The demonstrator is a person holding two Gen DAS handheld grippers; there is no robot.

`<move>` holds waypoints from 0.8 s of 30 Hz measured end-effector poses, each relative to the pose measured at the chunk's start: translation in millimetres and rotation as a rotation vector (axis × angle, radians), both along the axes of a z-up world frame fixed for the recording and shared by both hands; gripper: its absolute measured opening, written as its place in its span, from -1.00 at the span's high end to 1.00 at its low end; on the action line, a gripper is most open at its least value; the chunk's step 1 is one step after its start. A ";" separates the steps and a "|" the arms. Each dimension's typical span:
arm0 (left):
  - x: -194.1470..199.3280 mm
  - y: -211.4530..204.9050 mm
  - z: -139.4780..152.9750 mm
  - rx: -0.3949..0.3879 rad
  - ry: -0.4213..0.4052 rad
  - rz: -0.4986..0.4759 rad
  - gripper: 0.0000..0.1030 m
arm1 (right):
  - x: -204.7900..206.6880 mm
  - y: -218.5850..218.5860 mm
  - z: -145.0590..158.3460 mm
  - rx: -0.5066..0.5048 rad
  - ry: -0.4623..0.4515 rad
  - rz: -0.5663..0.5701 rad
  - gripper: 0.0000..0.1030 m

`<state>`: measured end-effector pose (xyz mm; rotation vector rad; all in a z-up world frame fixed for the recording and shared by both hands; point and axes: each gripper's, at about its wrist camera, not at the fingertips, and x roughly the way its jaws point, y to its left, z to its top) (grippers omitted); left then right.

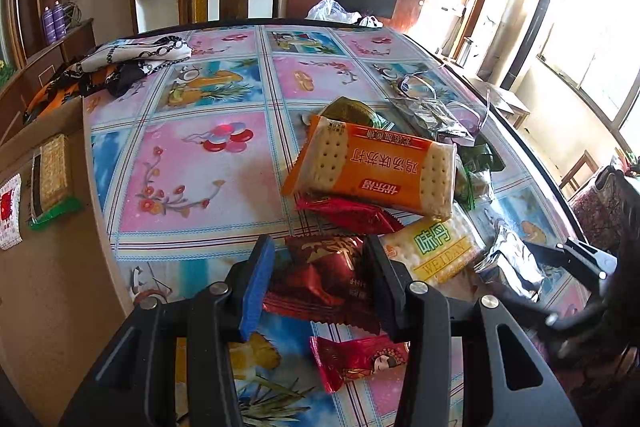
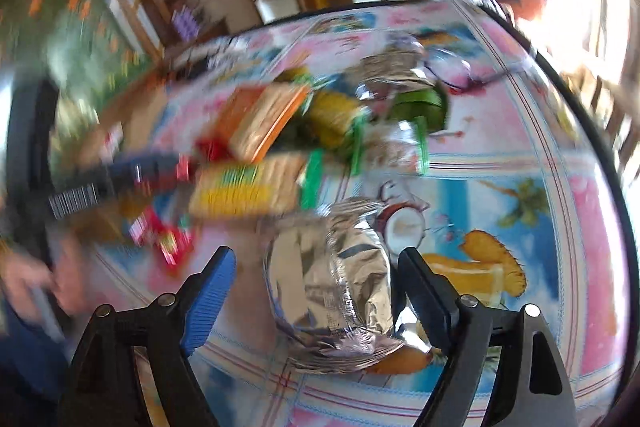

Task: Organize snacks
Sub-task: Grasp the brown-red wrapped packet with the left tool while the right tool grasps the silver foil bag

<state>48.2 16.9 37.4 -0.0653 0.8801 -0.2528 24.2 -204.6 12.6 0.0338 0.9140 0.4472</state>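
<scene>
Left tool [image 1: 316, 287] is clamping a dark red candy wrapper [image 1: 320, 279] across its middle; both pads are pressing on the packet, and its crimped ends are sticking out toward the camera and away from it, so the long axis is running along the fingers. The packet is sitting just above the patterned tabletop [image 1: 192, 163], at the near edge of the snack pile.

Cardboard box [image 1: 52, 267] is lying to the left of this tool, beside the tabletop edge, with a green-edged cracker pack [image 1: 52, 179] and a small red-and-white packet [image 1: 9, 211] already inside. Judging from that, the red candy is probably heading leftward into the box; the left hand is the nearer one for that carry.

Rest of the pile is lying ahead and to the right: an orange cracker pack [image 1: 372, 171] on top, a yellow-green cracker pack [image 1: 436, 247] beneath it, another red candy [image 1: 356, 359] just below the held one.

Right tool [image 2: 316, 275] is standing wide apart, fingers either side of a crumpled silver foil packet [image 2: 332, 291] on the tabletop. The blue pad is clear of the foil; the black finger is very close, and contact cannot be told. The foil's long axis is running roughly along the fingers, so closing would be taking it across its narrower width. This view is badly blurred; pile details beyond the foil are unreadable.
</scene>
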 end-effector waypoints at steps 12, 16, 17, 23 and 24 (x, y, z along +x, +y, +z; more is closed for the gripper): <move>1.2 -1.0 -4.4 0.033 0.013 -0.005 0.18 | -4.7 -15.3 10.0 -0.015 -0.093 -0.103 -0.20; 2.8 -5.6 -10.7 0.081 0.028 -0.008 0.18 | -2.9 -21.1 14.2 0.017 -0.097 -0.127 -0.20; 4.0 -6.5 -14.0 0.093 0.041 -0.007 0.18 | -2.0 -21.4 13.9 0.019 -0.092 -0.126 -0.20; 4.3 -6.0 -19.8 0.146 0.079 0.000 0.16 | -0.8 -20.5 12.9 0.020 -0.076 -0.122 -0.20; 4.5 -4.7 -21.6 0.157 0.092 0.005 0.15 | -0.6 -20.8 13.1 0.019 -0.078 -0.125 -0.20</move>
